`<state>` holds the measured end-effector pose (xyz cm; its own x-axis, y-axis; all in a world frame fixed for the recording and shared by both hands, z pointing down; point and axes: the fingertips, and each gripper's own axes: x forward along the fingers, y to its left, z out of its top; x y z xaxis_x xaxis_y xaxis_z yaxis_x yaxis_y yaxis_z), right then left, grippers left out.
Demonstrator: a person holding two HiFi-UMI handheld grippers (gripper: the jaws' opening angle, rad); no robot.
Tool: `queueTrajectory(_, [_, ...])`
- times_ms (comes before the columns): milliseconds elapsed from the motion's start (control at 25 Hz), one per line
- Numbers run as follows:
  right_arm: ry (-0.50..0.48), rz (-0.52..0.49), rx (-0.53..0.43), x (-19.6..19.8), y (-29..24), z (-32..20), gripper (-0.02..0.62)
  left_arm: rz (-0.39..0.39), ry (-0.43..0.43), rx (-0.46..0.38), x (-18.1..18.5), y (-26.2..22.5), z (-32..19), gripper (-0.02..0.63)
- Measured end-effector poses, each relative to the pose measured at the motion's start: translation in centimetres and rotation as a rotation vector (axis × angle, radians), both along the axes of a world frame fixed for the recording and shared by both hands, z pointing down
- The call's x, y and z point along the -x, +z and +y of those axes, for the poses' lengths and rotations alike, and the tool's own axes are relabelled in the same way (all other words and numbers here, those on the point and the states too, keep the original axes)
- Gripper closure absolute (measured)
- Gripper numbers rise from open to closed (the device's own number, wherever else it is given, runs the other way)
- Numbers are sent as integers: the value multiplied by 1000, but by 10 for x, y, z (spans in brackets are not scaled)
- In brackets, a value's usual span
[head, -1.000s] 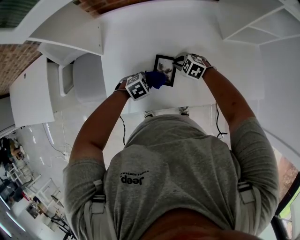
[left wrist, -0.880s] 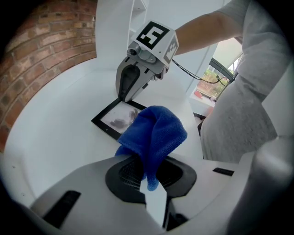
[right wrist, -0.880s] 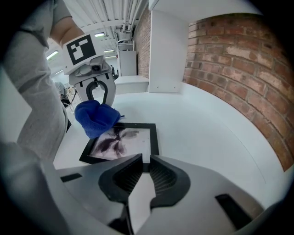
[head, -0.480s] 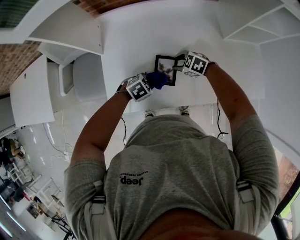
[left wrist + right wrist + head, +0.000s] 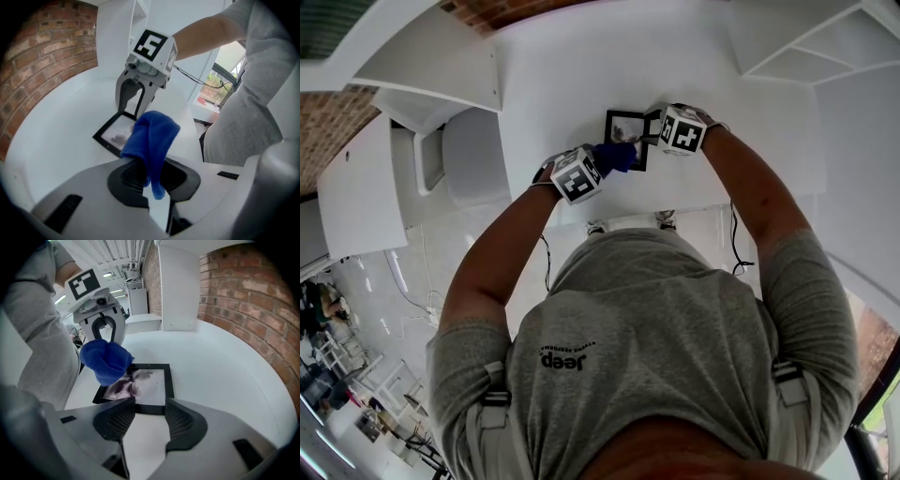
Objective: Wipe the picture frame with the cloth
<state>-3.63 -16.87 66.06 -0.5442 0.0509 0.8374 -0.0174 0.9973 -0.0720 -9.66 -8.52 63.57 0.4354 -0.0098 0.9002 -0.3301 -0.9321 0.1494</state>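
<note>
A black picture frame [image 5: 623,127] lies flat on the white table [image 5: 750,103]. My left gripper [image 5: 602,163] is shut on a blue cloth [image 5: 617,157], which hangs bunched over the frame's near corner. In the left gripper view the cloth [image 5: 152,136] rises from between the jaws above the frame [image 5: 115,133], and the right gripper [image 5: 133,110] stands across from it. My right gripper [image 5: 150,416] has just been opening. Its jaws now stand apart at the frame's [image 5: 150,383] near edge without pressing on it. The cloth [image 5: 105,361] covers the picture's left part.
A brick wall [image 5: 253,301] and a white cabinet [image 5: 178,287] stand behind the table. A white chair [image 5: 473,155] sits at the table's left, with white shelves [image 5: 431,66] beyond it. Bare tabletop spreads right of the frame.
The right gripper's jaws have parted and no longer grip the frame's edge. Both hands stay almost where they were, and the cloth still rests over the frame.
</note>
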Motion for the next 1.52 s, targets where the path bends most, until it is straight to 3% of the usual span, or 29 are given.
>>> queueTrajectory(200, [-24,29,-8,-1,2,-2,403,53,154,-52,-75,-14,8,548])
queueTrajectory(320, [-16,21,-9,1,1,-2,403,16,259,-73,-106,-2,21,549])
queueTrajectory(440, [-16,22,-9,1,0,-1,403,-24,299,-74,-111,14,29,548])
queueTrajectory(800, [-32,27,-14,-1,1,-1,403,-13,238,-14,-82,12,29,548])
queueTrajectory(960, [-33,34,-14,-1,1,-2,403,-44,203,24,-49,13,29,548])
queueTrajectory(1160, [-37,45,-12,-2,0,-2,403,-66,96,111,-2,14,25,548])
queueTrajectory(1520, [-33,59,-11,-3,0,-1,403,-89,42,114,20,20,30,548])
